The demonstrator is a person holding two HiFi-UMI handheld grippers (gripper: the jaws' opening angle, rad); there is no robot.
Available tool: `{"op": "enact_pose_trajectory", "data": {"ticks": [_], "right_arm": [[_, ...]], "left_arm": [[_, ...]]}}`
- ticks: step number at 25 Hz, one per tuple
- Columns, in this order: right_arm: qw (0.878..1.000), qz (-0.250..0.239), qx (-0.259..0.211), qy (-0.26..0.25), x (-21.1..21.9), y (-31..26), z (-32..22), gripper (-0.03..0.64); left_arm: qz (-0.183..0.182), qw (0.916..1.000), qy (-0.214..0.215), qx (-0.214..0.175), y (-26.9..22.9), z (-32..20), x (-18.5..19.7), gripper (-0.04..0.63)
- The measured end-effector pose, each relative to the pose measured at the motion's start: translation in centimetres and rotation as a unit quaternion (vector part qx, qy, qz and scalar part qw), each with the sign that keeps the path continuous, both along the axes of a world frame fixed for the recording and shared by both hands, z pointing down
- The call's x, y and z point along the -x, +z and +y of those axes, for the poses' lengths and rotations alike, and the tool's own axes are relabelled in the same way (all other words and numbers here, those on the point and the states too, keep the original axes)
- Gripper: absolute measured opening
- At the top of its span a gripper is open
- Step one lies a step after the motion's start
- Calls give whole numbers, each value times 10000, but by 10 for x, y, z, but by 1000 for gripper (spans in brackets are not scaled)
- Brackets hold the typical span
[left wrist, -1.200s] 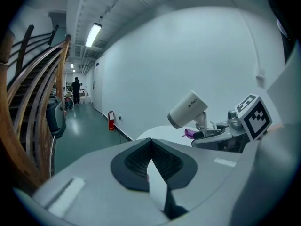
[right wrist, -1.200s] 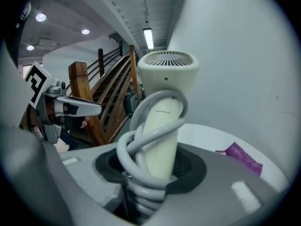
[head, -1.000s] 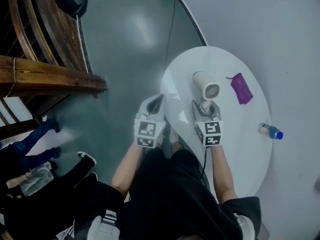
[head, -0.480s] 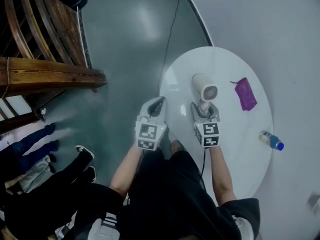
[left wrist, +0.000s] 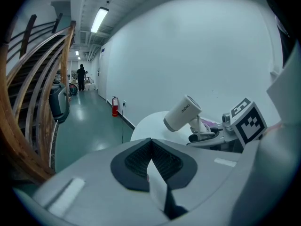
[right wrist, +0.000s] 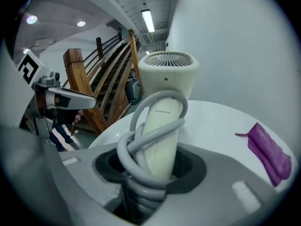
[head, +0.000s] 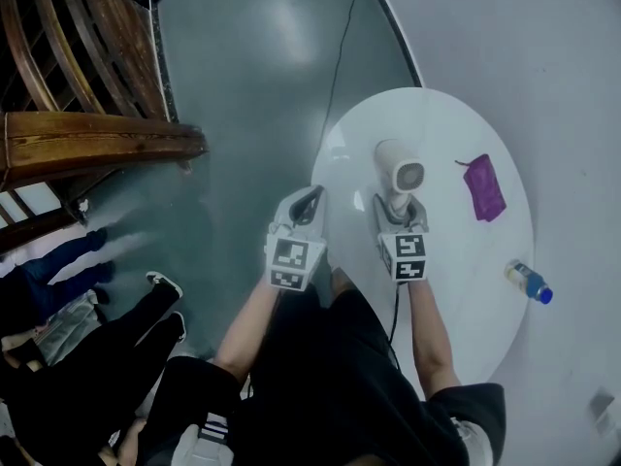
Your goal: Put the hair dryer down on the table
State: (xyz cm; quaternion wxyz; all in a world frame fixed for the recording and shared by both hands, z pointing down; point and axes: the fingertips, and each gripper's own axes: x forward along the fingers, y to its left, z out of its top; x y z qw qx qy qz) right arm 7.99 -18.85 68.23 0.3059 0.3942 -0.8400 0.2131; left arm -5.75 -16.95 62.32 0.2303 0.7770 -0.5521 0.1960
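A cream hair dryer [head: 400, 171] stands upright over the white oval table [head: 466, 250], its grey cord wound round the handle. My right gripper [head: 398, 207] is shut on that handle; in the right gripper view the handle and cord [right wrist: 157, 140] fill the gap between the jaws, with the dryer's head [right wrist: 167, 74] above. The left gripper [head: 307, 202] hovers at the table's left edge, jaws shut with nothing in them [left wrist: 151, 161]. From the left gripper view the hair dryer [left wrist: 182, 113] is seen to the right, held above the table [left wrist: 150, 124].
A purple pouch [head: 484, 187] lies on the table's far right and a bottle with a blue cap [head: 529, 282] near its right edge. A wooden staircase [head: 87, 144] stands to the left, people [head: 58, 357] at lower left. A cable [head: 337, 66] runs along the floor.
The head view has drifted slightly. Both grippers and the hair dryer keep the same places relative to the table.
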Motion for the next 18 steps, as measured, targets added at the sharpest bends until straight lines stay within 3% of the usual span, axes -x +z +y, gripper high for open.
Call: {"op": "enact_pose_trajectory", "data": {"ticks": [18], "right_arm": [[9996, 42, 291, 11, 0, 23, -11, 190]], "left_arm": [[101, 9997, -100, 213, 21, -12, -6, 6]]}}
